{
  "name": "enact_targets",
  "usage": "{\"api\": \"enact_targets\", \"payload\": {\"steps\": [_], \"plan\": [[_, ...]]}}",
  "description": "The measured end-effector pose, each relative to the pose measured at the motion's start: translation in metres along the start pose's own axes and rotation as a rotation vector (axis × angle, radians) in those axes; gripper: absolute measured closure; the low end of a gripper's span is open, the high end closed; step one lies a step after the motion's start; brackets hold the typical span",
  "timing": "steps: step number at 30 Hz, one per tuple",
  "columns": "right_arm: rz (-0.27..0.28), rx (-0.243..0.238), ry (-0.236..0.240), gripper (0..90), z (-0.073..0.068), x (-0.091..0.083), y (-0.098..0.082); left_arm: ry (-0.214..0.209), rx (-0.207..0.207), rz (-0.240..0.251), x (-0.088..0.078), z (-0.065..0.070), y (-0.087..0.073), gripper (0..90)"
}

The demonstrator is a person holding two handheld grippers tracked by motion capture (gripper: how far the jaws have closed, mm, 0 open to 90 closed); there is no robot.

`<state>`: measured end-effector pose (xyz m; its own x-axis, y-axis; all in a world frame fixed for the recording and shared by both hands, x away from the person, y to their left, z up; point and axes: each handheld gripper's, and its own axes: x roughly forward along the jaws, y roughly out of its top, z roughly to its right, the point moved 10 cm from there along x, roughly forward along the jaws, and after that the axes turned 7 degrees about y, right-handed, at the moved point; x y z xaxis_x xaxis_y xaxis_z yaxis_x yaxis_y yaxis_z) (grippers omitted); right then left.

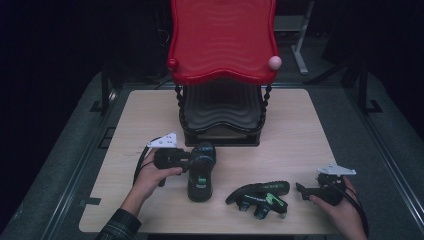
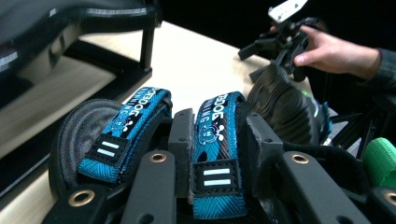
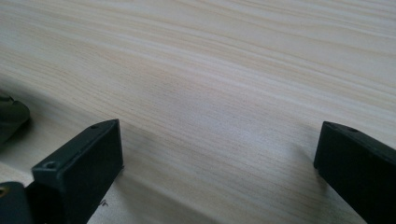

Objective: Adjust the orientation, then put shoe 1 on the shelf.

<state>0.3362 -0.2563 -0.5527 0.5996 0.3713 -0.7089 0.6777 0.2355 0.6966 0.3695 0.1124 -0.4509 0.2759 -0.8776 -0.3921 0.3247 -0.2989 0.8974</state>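
Note:
A black sandal with blue straps stands on the wooden table in front of the rack. My left gripper comes at it from the left and is shut on its strapped upper. In the left gripper view the jaws clamp one blue strap between them. A second black sandal with green trim lies on its side near the front edge; its ribbed sole faces the left gripper's camera. To its right, my right gripper rests low on the table, open with bare wood between its fingers.
A black shelf rack with a wavy red top tray stands at the table's back middle, just behind the held sandal. A pink ball sits at the tray's right corner. Dark floor surrounds the table.

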Motion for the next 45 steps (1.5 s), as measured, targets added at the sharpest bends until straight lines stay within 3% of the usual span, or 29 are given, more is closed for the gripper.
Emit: {"api": "enact_targets", "payload": {"steps": [12,20,45], "plan": [[-0.001,-0.002,0.003,0.7,0.000,0.000,0.000,-0.038,0.023,0.051,-0.008,0.017,0.042,67.3],[-0.001,-0.003,0.004,0.8,0.000,0.000,0.000,-0.069,0.074,0.088,-0.015,0.030,0.084,67.3],[0.000,-0.003,0.003,0.8,0.000,0.000,0.000,-0.122,0.175,0.163,-0.025,0.056,0.183,67.5]]}}
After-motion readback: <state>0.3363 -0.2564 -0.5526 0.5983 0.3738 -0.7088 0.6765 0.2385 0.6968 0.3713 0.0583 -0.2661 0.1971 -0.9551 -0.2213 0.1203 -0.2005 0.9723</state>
